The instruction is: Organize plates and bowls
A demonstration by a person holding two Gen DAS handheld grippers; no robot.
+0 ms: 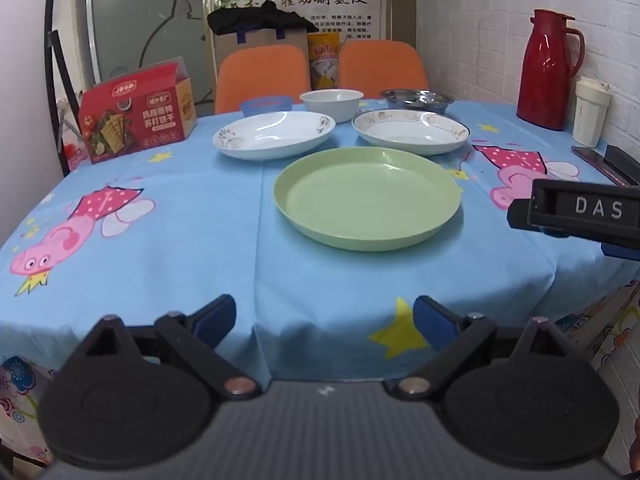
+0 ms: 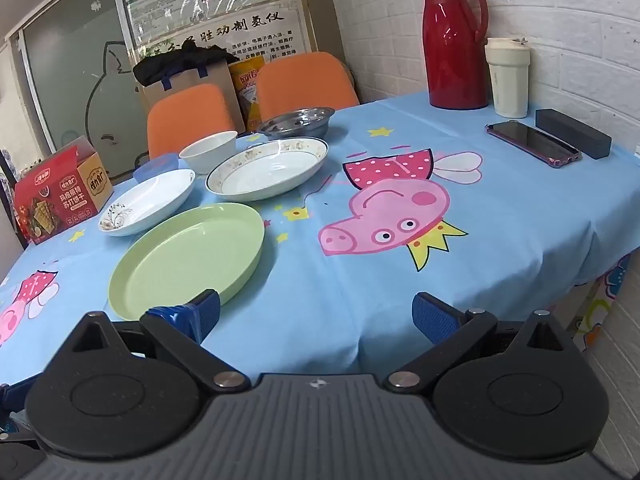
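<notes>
1. The tablecloth (image 1: 200, 216) is light blue, printed with pink cartoon pigs in red polka-dot dresses and yellow stars.
2. The nearest plate (image 1: 367, 198) is plain pale green.
3. The left white plate (image 1: 274, 135) carries dark floral sprigs on its rim.
4. The right white plate (image 1: 411, 131) has a beige floral band and a thin dark-blue edge line.
5. The bowl (image 1: 331, 105) is plain white.
6. The metal dish (image 1: 417, 100) is silver-grey.
7. The small container (image 1: 266, 105) is blue.
8. The cracker box (image 1: 136, 116) is red and orange.
9. The thermos jug (image 2: 454, 42) is glossy red.
10. The tumbler (image 2: 507, 78) is cream.
11. Both chairs (image 1: 262, 76) are orange.
</notes>
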